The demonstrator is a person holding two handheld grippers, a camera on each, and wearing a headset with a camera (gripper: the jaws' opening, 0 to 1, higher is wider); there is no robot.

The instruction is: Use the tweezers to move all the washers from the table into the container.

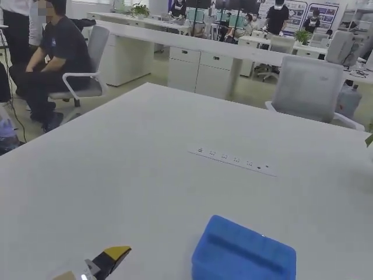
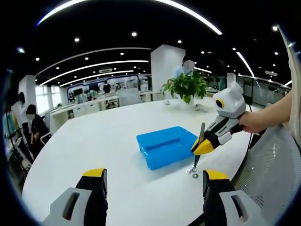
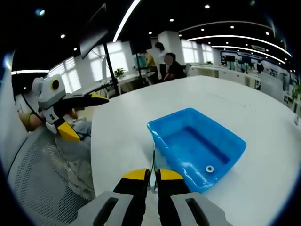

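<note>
Our left gripper (image 2: 153, 176) hangs, jaws spread wide. The blue plastic container (image 2: 171, 157) holds one small metal washer (image 3: 209, 168); two more washers (image 2: 194, 175) lie beside it at the white table's (image 2: 108, 141) edge, under slim metal tweezers (image 3: 154, 159) clamped in our right gripper (image 3: 153, 173).

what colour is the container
Bright blue. The container shows best in the right gripper view, with one washer lying inside it.
</note>
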